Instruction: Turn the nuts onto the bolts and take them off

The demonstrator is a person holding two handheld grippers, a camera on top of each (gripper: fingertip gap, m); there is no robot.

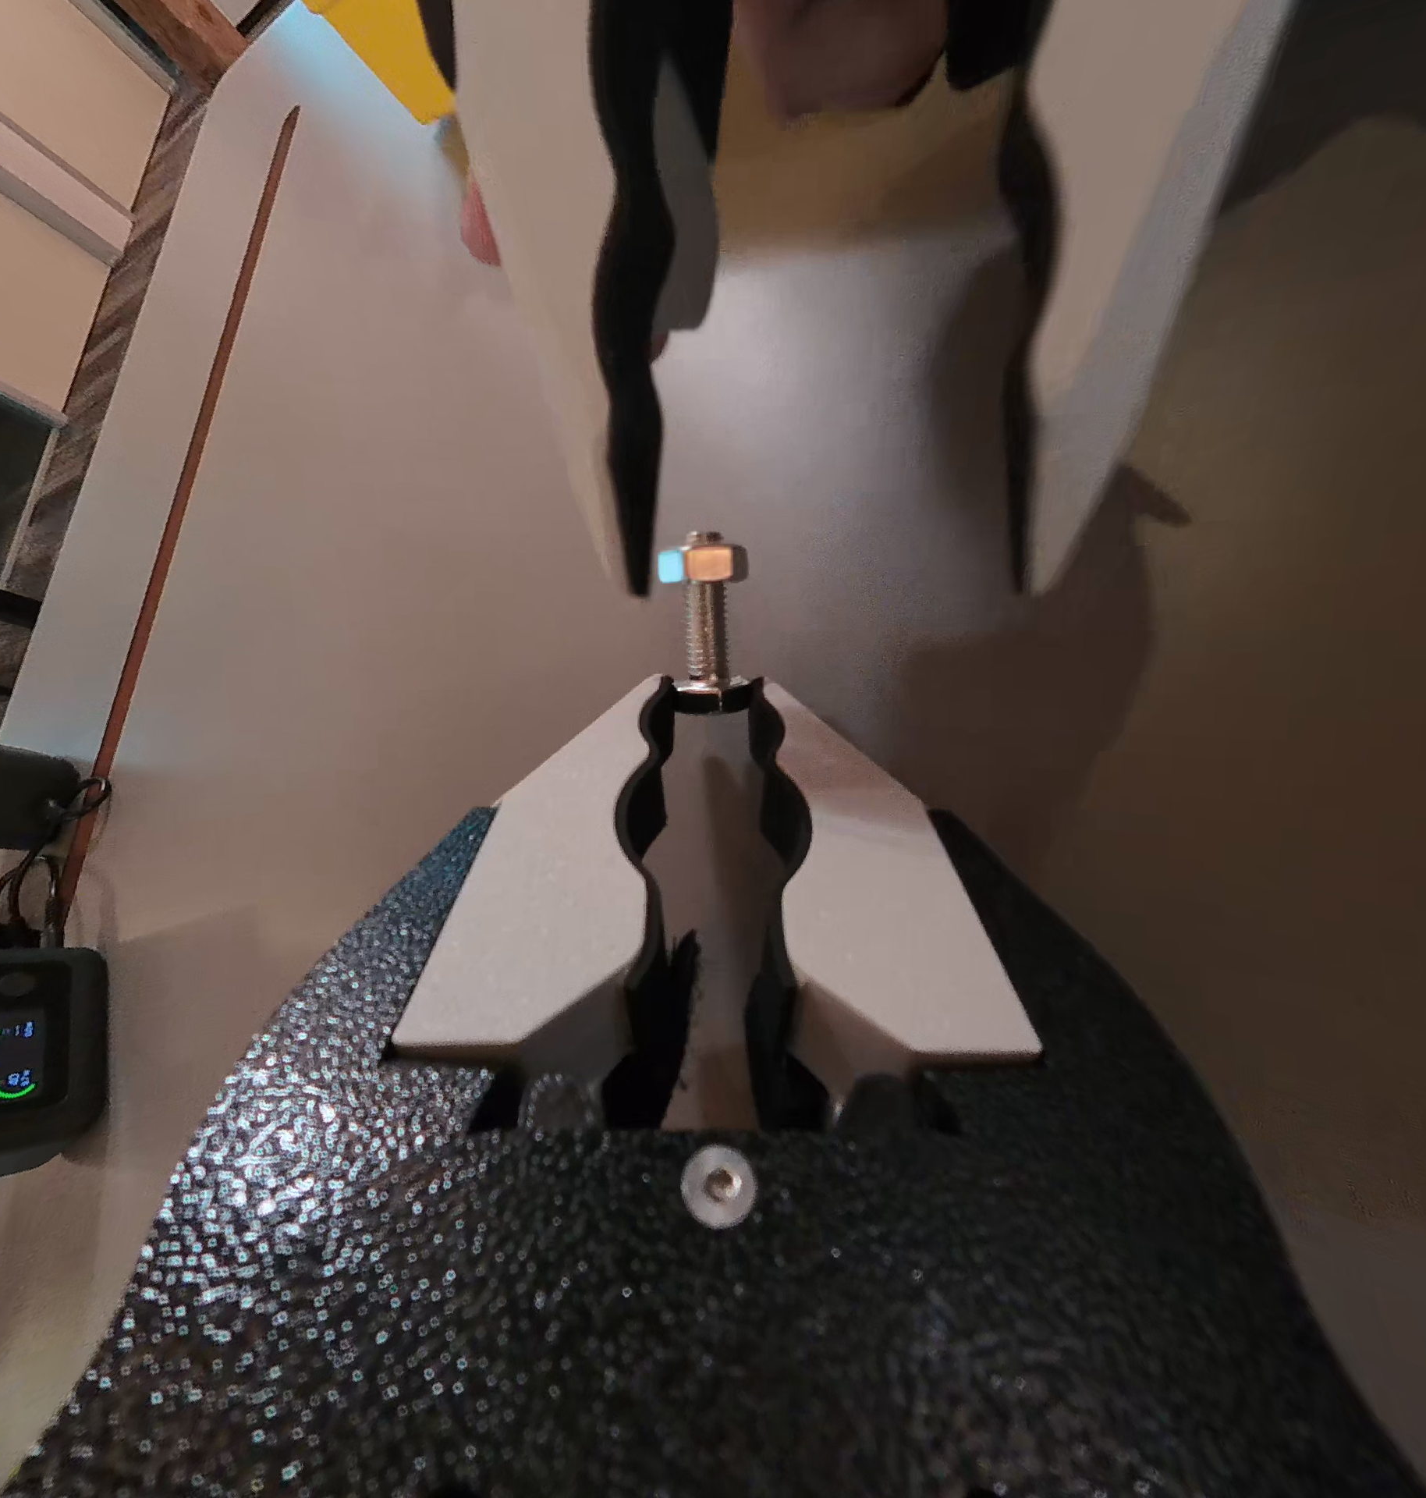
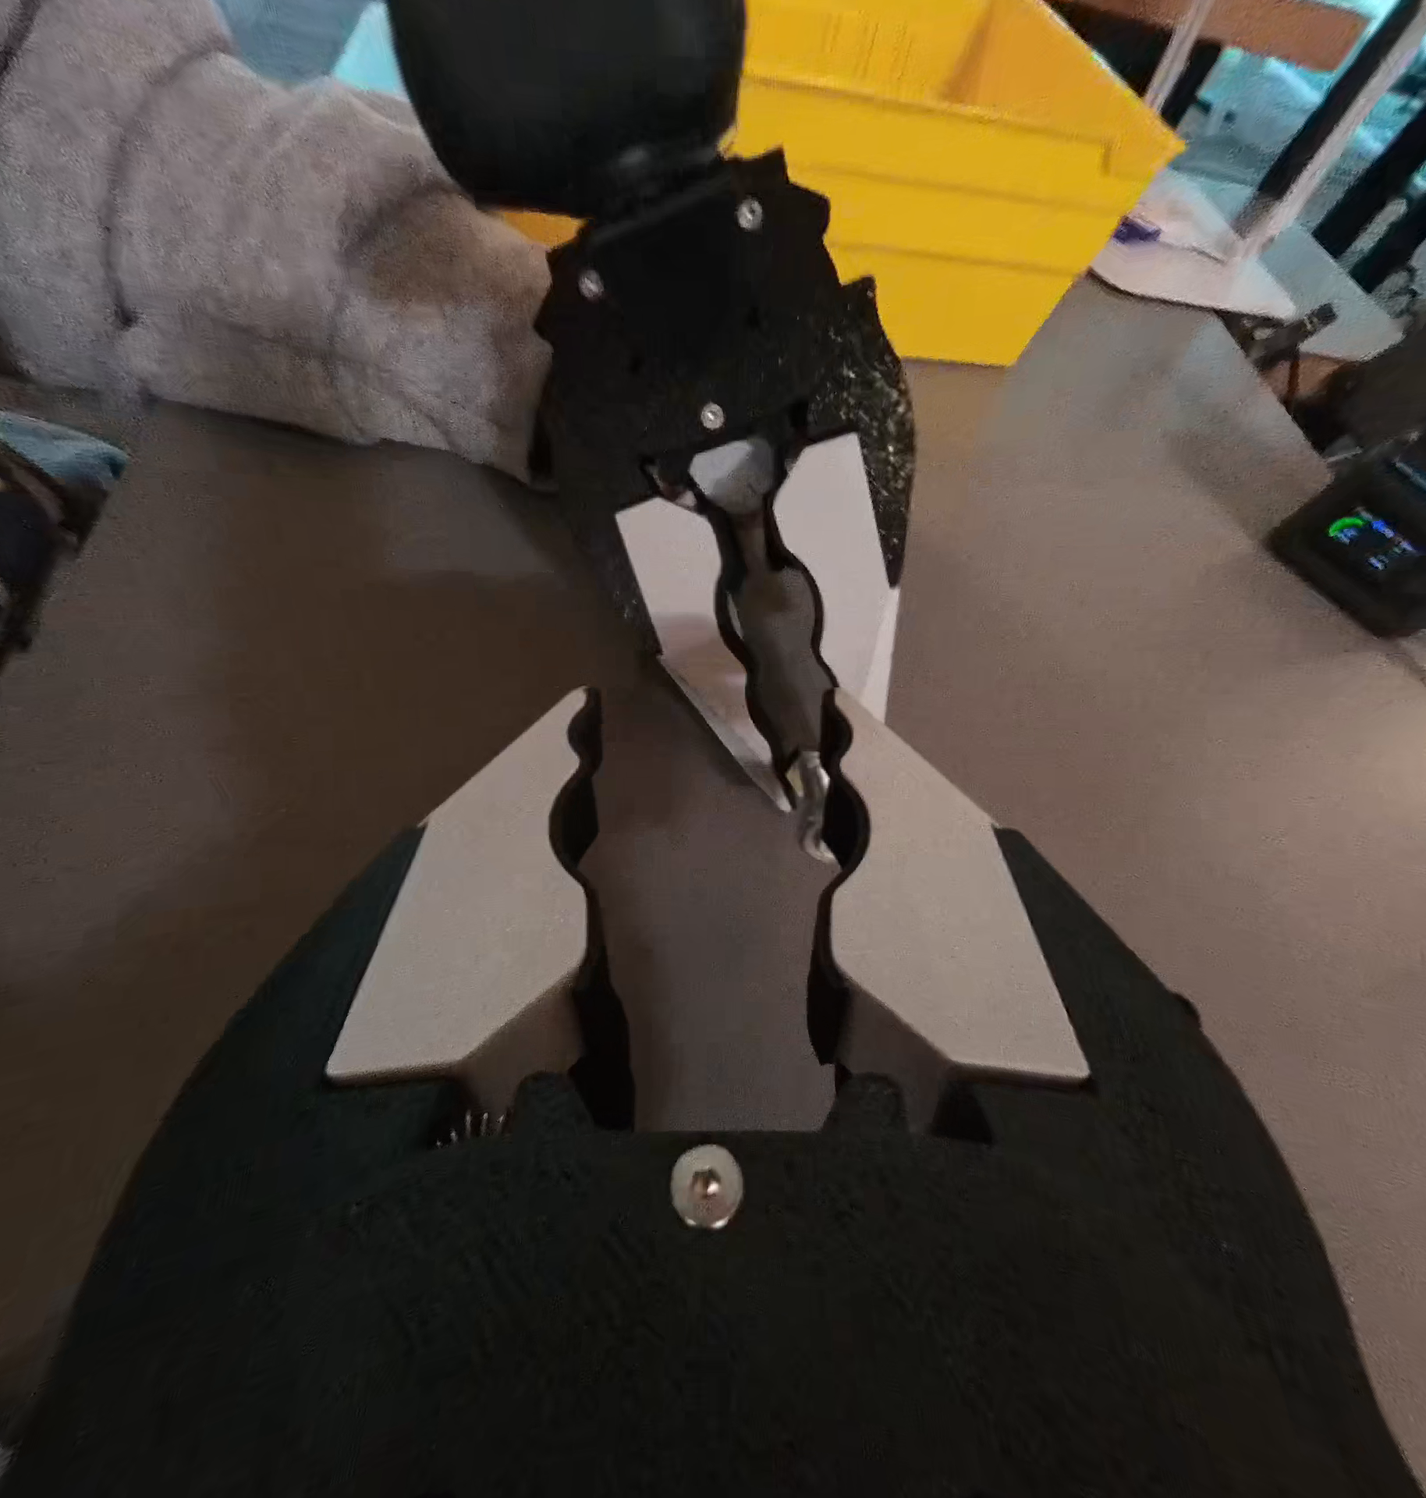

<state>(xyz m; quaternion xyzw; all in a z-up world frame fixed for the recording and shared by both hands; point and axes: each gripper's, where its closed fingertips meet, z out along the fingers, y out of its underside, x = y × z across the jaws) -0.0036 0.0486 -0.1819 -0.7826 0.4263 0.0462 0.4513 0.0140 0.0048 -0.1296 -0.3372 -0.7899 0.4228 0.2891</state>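
My left gripper [image 1: 714,689] is shut on the head of a silver bolt [image 1: 706,636], which points away from it. A silver nut [image 1: 714,563] sits near the bolt's far end. My right gripper [image 1: 831,579] comes in from the opposite side, open and blurred, with one fingertip [image 1: 637,559] right beside the nut. In the right wrist view, my right gripper [image 2: 710,705] is open and holds nothing. The left gripper [image 2: 791,770] faces it, and the bolt [image 2: 811,802] lies close to the inner side of the right-hand finger [image 2: 896,851]. I cannot tell if they touch.
Both grippers are over a grey table [image 2: 288,648]. A yellow bin [image 2: 937,203] and a grey cloth [image 2: 207,243] lie at the far side. A small black device with a lit screen [image 2: 1374,559] sits at the table's edge and also shows in the left wrist view [image 1: 21,1054]. My hands' fingertips stand some 7 centimeters from each other.
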